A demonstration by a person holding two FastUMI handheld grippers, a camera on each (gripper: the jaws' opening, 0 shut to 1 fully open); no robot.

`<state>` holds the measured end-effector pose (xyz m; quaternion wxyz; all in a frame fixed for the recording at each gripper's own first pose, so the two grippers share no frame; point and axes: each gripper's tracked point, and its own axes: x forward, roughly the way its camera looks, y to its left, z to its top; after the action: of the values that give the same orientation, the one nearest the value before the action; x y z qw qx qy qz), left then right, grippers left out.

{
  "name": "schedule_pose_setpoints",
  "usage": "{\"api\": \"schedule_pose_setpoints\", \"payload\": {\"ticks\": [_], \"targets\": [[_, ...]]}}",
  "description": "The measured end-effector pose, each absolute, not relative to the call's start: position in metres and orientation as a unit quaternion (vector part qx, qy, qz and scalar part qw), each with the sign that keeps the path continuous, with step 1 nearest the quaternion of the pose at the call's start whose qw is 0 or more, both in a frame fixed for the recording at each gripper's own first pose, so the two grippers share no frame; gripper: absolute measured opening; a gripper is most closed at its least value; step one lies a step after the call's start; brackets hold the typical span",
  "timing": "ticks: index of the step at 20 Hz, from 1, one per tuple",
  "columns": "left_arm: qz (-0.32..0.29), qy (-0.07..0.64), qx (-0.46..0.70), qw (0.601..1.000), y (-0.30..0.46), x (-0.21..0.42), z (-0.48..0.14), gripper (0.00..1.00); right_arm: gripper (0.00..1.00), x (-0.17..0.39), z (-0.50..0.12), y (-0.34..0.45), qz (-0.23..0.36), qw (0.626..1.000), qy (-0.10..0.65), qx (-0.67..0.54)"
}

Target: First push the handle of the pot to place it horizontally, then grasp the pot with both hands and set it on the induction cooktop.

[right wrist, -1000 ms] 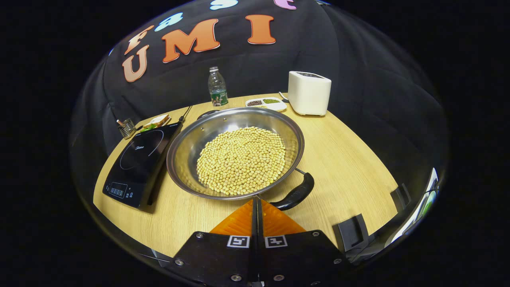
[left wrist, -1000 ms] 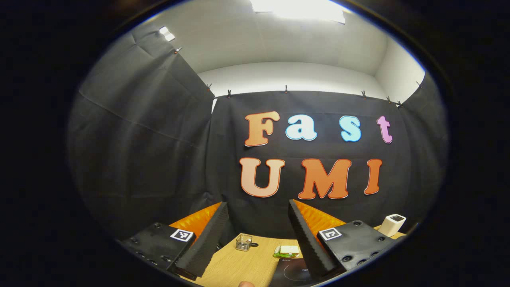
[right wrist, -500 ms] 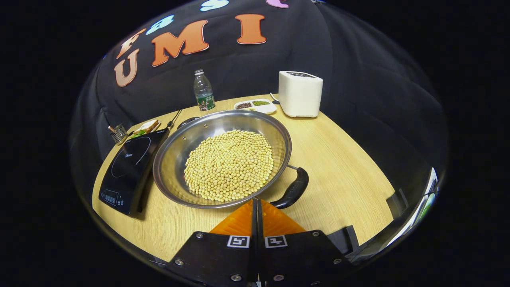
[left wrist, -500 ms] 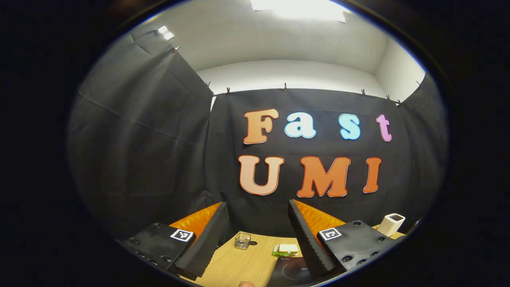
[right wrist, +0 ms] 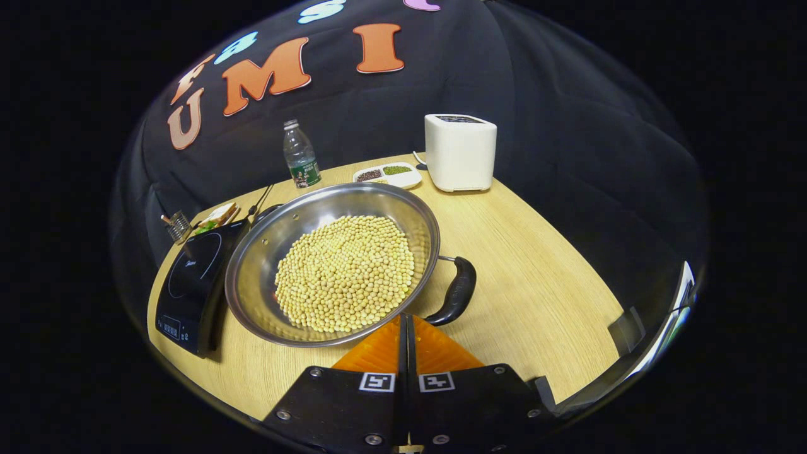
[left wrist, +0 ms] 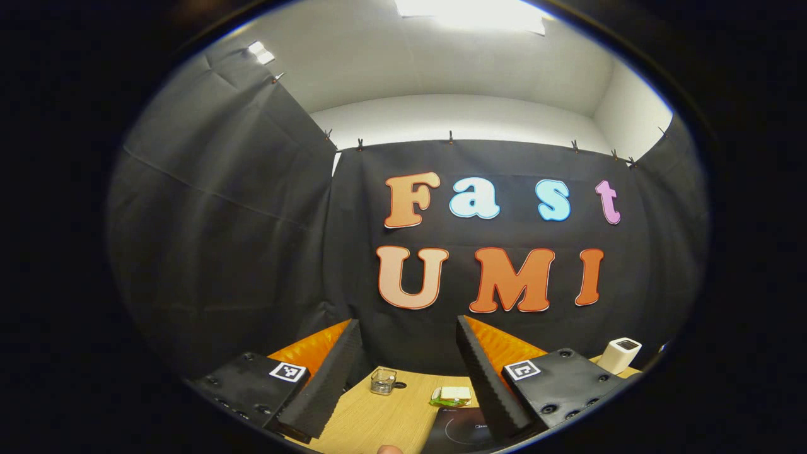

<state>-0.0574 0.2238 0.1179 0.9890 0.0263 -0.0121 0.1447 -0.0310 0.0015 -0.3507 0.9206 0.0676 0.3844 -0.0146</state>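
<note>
A wide steel pot [right wrist: 265,252] full of yellow beans rests on the wooden table. Its black handle [right wrist: 459,291] sticks out at its right side, and a second dark handle [right wrist: 268,211] shows at the far rim. The black induction cooktop [right wrist: 189,277] lies just left of the pot, which overlaps its right edge. My right gripper [right wrist: 403,318] is shut and holds nothing, its tips at the pot's near rim beside the handle's near end. My left gripper [left wrist: 408,323] stands open, raised and facing the back wall, with a corner of the cooktop [left wrist: 463,429] below it.
Along the back stand a water bottle [right wrist: 299,154], a white appliance [right wrist: 460,151] and a small tray of beans [right wrist: 388,174]. A glass holder [right wrist: 176,226] and a sandwich [right wrist: 217,216] sit behind the cooktop. Bare table [right wrist: 536,284] lies right of the pot.
In the right gripper view the pot, cooktop and back objects have slid left, and the handle now sits closer to upright in the image. The left gripper has barely shifted.
</note>
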Motion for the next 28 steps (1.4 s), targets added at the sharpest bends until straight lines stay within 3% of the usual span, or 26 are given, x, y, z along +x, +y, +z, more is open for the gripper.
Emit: {"api": "schedule_pose_setpoints", "payload": {"ticks": [28], "targets": [[0.147, 0.002, 0.037, 0.988, 0.208, -0.034, 0.11, 1.0, 0.0, 0.06, -0.362, -0.037, -0.041, 0.928, 0.362, 0.082]]}}
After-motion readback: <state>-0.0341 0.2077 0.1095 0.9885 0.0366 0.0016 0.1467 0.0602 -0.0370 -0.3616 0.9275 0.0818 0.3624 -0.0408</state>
